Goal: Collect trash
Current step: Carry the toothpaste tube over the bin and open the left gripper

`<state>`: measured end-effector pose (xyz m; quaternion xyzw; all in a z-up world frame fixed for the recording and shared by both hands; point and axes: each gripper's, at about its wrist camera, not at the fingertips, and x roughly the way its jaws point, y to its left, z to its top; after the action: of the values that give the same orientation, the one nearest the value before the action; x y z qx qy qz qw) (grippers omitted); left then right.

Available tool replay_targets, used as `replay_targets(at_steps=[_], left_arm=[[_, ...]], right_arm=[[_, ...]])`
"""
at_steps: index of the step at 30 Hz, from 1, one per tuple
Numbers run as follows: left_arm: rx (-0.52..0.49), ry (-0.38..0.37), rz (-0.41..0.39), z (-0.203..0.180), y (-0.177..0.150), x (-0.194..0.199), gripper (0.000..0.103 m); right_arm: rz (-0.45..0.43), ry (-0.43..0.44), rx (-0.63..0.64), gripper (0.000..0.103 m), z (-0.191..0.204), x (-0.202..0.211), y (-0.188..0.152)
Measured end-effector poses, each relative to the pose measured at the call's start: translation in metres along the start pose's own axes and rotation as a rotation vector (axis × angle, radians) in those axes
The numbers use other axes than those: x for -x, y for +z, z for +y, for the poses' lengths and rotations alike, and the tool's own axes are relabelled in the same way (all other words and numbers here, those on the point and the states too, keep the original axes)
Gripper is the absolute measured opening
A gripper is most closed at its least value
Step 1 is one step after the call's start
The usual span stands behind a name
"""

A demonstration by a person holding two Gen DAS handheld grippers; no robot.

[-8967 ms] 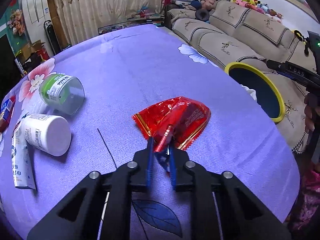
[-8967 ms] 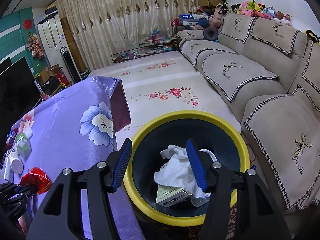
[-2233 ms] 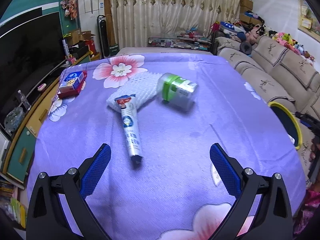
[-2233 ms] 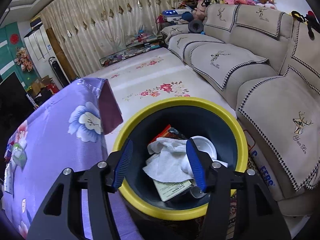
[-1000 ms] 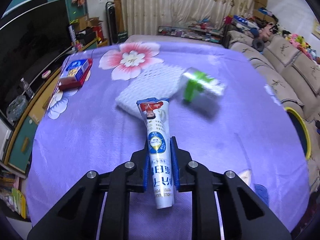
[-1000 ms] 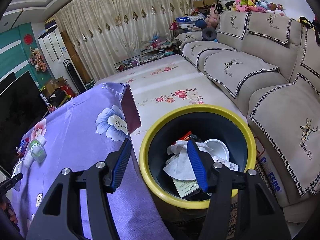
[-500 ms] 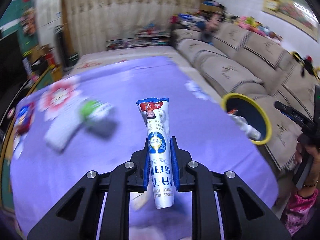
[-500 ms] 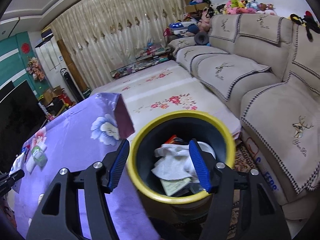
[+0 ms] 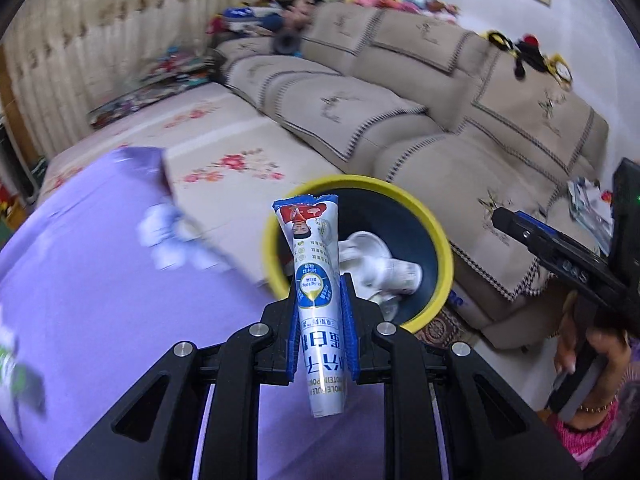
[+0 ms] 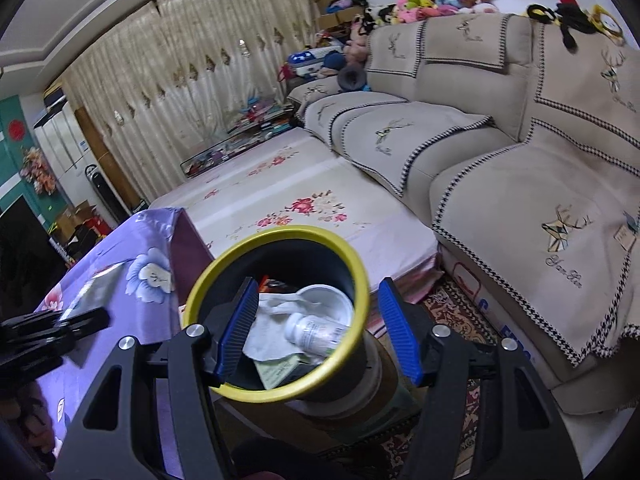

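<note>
My left gripper [image 9: 322, 300] is shut on a white tube [image 9: 316, 264] with a red and blue crimped end, which stands upright between the blue pads. The tube is in front of the yellow-rimmed dark bin [image 9: 436, 236], at the edge of the purple-clothed table [image 9: 100, 280]. My right gripper [image 10: 316, 284] is open above the same bin [image 10: 276, 236], with nothing pressed between its pads. Inside the bin lie a white bottle [image 10: 316, 330], crumpled tissue [image 10: 268, 332] and a white cup [image 10: 324, 300]. The left gripper [image 10: 80, 320] shows blurred at the left of the right wrist view.
A beige sofa [image 10: 500, 160] runs along the right and back. A flowered mat [image 10: 300, 184] covers the floor behind the bin, and a patterned rug [image 10: 460, 312] lies beside it. A person's hand [image 9: 576, 344] holds the right gripper's handle at the far right.
The left gripper has swung with the tube from over the table's middle to the bin at its edge. The right gripper has shifted sideways, so the bin sits further left between its fingers.
</note>
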<state>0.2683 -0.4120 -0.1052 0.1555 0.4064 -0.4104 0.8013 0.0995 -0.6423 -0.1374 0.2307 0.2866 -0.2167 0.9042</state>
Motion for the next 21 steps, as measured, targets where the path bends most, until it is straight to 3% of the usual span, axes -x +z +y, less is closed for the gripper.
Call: replay_targets(at_steps=[8,10,12,16,21], left_arm=[[-0.043,-0.038,0.075,-0.043,0.036,-0.08,0.019],[-0.047,-0.031,0.08,-0.05,0.042,-0.094,0.027],[-0.042,-0.01,0.08,-0.051,0.044,-0.102,0.047],[-0.035,-0.003,0.033,-0.047,0.045,-0.086,0.057],[-0.001,-0.001,-0.044,-0.027,0.028,-0.034,0.073]], right_arm=[[0.003,-0.028,-0.047,0.06,-0.033,0.0,-0.003],[0.006,-0.032,-0.055,0.06,-0.038,0.0,-0.004],[0.008,-0.034,-0.06,0.06,-0.041,0.0,-0.005],[0.012,-0.033,-0.056,0.06,-0.039,0.001,-0.006],[0.019,-0.021,-0.041,0.06,-0.03,0.0,-0.007]])
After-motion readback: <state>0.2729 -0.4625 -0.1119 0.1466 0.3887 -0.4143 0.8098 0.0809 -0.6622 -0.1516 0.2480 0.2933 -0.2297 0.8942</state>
